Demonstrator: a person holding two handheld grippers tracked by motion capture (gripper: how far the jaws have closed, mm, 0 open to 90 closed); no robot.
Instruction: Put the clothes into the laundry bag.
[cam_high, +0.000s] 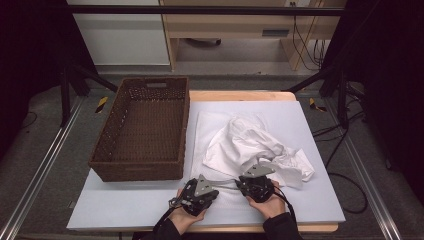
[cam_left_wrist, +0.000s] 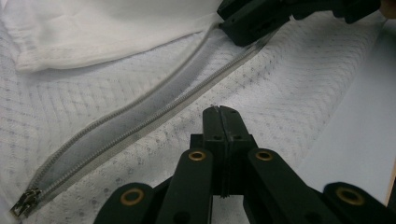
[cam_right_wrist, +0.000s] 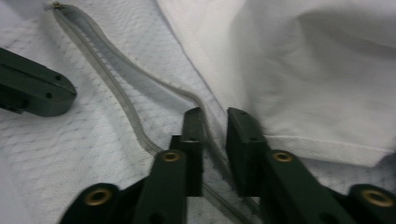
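Note:
A crumpled white garment (cam_high: 255, 142) lies on a flat white mesh bag (cam_high: 212, 125) on the table. The bag's grey zipper (cam_left_wrist: 140, 116) stands open, with its metal pull (cam_left_wrist: 21, 205) at one end. My left gripper (cam_left_wrist: 220, 109) is shut, its tip resting on the mesh beside the zipper; I cannot tell if it pinches any fabric. My right gripper (cam_right_wrist: 215, 116) is open, and the zipper's edge (cam_right_wrist: 116, 93) runs between its jaws, right beside the garment's hem (cam_right_wrist: 322, 144). Both grippers (cam_high: 210, 189) (cam_high: 248, 181) sit close together at the bag's near edge.
An empty brown wicker basket (cam_high: 145, 167) stands to the left of the bag. A pale mat (cam_high: 310, 200) covers the wooden tabletop, with bare room at its front and right. Beyond the table are black frame legs (cam_high: 75, 80) and cables (cam_high: 345, 175) on the floor.

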